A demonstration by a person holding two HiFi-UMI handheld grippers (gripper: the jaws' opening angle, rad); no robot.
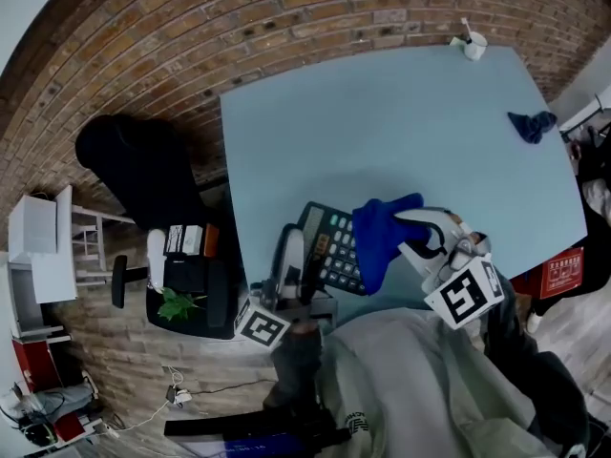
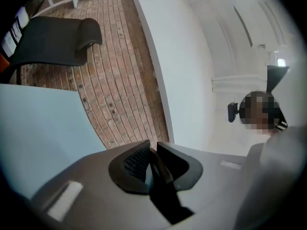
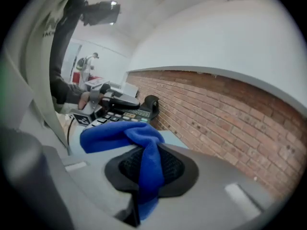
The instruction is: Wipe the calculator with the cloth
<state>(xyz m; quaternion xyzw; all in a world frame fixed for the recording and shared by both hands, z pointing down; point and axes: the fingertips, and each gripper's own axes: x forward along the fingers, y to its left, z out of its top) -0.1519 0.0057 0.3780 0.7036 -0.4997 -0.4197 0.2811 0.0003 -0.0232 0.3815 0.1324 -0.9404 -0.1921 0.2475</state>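
Note:
A dark calculator [image 1: 329,246] with pale keys lies near the front edge of the pale blue table [image 1: 401,132]. My left gripper [image 1: 304,248] is shut on its left edge; in the left gripper view the thin dark edge [image 2: 160,176] sits clamped between the jaws [image 2: 153,163]. My right gripper [image 1: 406,234] is shut on a bright blue cloth [image 1: 380,235], which drapes over the calculator's right part. In the right gripper view the cloth [image 3: 144,152] runs through the jaws [image 3: 146,171], with the calculator [image 3: 122,114] beyond it.
A dark blue rag [image 1: 531,124] lies at the table's right side. A small white object [image 1: 473,44] stands at its far edge. A black chair [image 1: 143,165] and a low stand of items [image 1: 186,275] sit on the brick floor to the left.

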